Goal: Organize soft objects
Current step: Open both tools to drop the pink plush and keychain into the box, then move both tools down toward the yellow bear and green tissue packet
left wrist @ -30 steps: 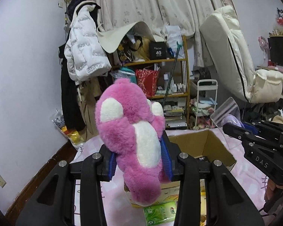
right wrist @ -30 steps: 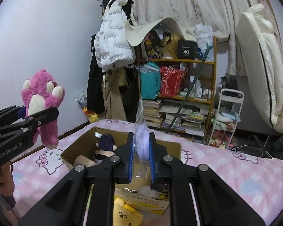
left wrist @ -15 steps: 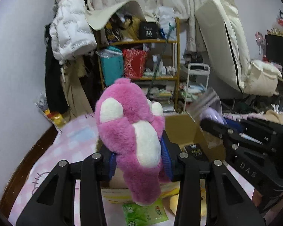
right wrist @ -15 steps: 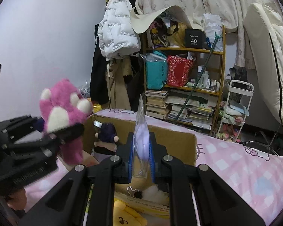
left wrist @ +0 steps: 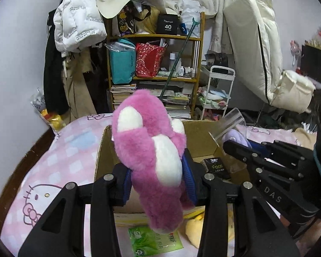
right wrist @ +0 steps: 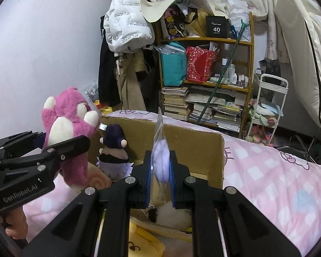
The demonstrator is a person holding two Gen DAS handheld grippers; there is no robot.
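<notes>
My left gripper is shut on a pink plush bear with white paws and holds it over the left part of an open cardboard box on the bed. The bear and the left gripper also show at the left of the right wrist view. My right gripper is shut on a clear plastic bag with a pale lilac soft item inside, above the box. A small purple-haired doll stands inside the box.
A yellow plush and a green tissue pack lie in front of the box on the pink checked bedspread. A white fluffy keychain and a black carton lie in the box. Behind stand a cluttered shelf and a folded mattress.
Both grippers have sunk toward the box and come closer together. The pink bear now hangs over the box's left side, and the bagged item over its middle.
</notes>
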